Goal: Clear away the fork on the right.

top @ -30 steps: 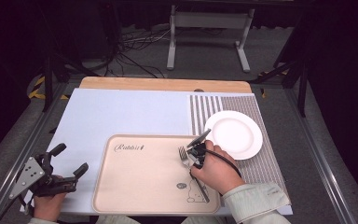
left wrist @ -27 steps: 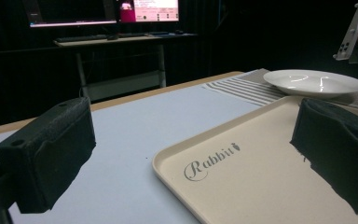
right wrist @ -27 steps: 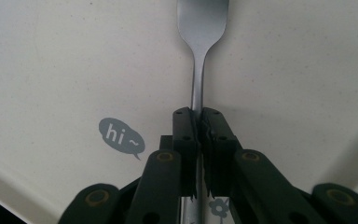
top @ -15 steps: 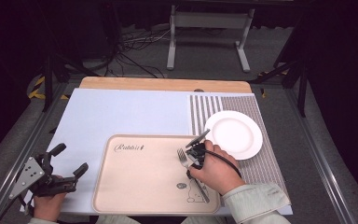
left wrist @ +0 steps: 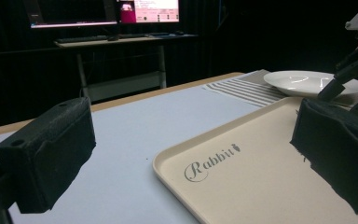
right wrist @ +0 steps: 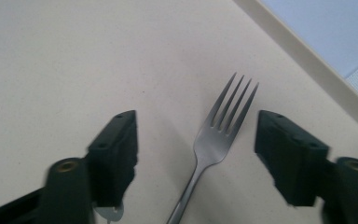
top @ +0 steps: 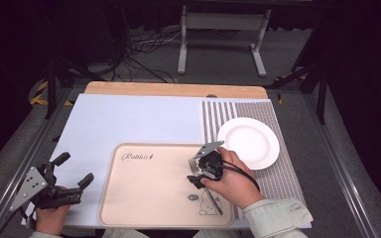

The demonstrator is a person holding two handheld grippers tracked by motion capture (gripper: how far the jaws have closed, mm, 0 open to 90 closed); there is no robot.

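A metal fork (right wrist: 216, 135) lies flat on the beige tray (top: 129, 198), tines pointing away from the person. My right gripper (right wrist: 196, 123) hovers low over the fork's head. Its jaws have just been opening and stand open on either side of the tines without touching them. In the high view the right gripper (top: 197, 170) sits at the tray's right part, and the fork (top: 213, 203) handle runs out under the hand. My left gripper (top: 74, 168) rests open at the table's near left corner with nothing between its jaws; from there the left gripper (left wrist: 193, 140) faces the tray (left wrist: 261, 186).
A white plate (top: 248, 143) stands on a grey striped mat (top: 273, 178) right of the tray. A pale blue mat (top: 129, 124) covers the table's middle and left. The wooden table edge (top: 173, 89) lies at the back, dark floor and a stand beyond.
The right gripper's jaws have spread apart over the fork, which stays on the tray. Neither hand has shifted.
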